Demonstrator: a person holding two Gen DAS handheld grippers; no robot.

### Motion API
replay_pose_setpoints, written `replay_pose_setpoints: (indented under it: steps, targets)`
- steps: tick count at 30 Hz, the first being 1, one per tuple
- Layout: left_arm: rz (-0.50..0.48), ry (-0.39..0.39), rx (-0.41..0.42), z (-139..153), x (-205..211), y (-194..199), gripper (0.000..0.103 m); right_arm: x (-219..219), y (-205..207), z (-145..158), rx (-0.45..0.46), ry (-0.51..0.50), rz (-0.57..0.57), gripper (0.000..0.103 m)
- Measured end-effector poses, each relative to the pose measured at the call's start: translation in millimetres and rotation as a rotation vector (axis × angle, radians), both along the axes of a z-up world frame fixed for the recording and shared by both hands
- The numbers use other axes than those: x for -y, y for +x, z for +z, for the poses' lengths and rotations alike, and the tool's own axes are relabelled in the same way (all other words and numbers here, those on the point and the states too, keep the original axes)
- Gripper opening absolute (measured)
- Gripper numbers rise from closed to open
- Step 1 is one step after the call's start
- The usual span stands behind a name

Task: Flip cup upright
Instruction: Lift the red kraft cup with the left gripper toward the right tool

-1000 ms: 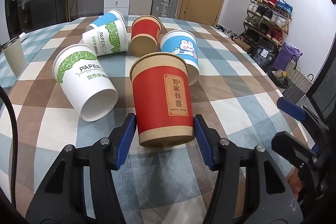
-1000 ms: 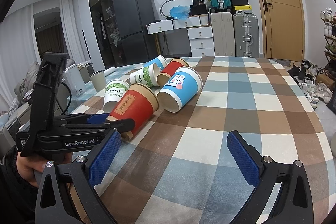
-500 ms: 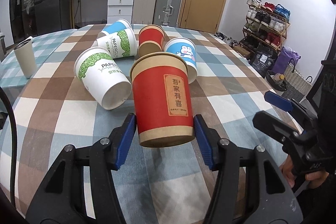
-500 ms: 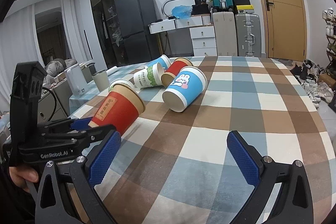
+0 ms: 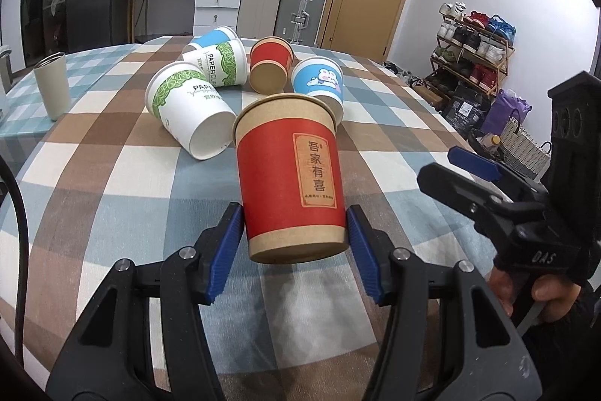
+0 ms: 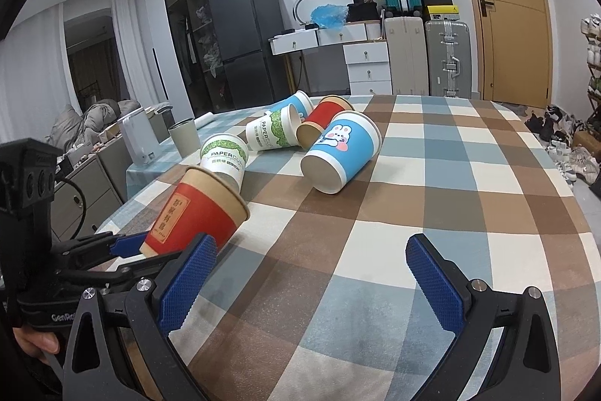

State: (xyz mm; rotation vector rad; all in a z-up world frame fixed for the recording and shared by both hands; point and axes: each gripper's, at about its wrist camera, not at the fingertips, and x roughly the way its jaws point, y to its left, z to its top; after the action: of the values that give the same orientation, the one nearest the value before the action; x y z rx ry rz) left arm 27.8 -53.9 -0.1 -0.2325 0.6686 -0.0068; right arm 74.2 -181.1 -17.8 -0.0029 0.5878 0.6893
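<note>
My left gripper [image 5: 295, 247] is shut on a red paper cup [image 5: 291, 175] with a tan label, gripped near its base and lifted off the checked tablecloth [image 5: 112, 198], tilted with its mouth away from me. In the right wrist view the same red cup [image 6: 199, 213] leans at the left, held by the left gripper [image 6: 124, 252]. My right gripper [image 6: 310, 282] is open and empty above the cloth; it also shows at the right in the left wrist view [image 5: 462, 168].
Several cups lie on their sides further back: a green-leaf white cup [image 5: 189, 109], a second white cup [image 5: 219, 64], a small red cup [image 5: 270, 64], a blue rabbit cup [image 5: 319, 83]. A grey tumbler [image 5: 50, 85] stands at the left.
My left gripper has lifted the red cup off the table and drawn it back from the other cups, tilting its mouth upward. My right gripper stays open.
</note>
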Motion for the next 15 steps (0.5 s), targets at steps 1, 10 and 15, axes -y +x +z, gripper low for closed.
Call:
replay_pose_setpoints:
  steps: [1,10,15]
  targets:
    - [0.002,-0.002,0.001,-1.0,0.6,-2.7,0.053,0.1,0.0,-0.2,-0.002,0.001,-0.001,0.103]
    - [-0.004,-0.011,0.001,-10.6,15.9,-13.0,0.053,-1.5,-1.8,-1.0,0.002,-0.014,0.002,0.103]
    - [-0.007,0.005,0.001,-13.1,24.5,-13.9,0.053,-0.4,-1.2,-1.2,-0.006,-0.010,-0.002,0.103]
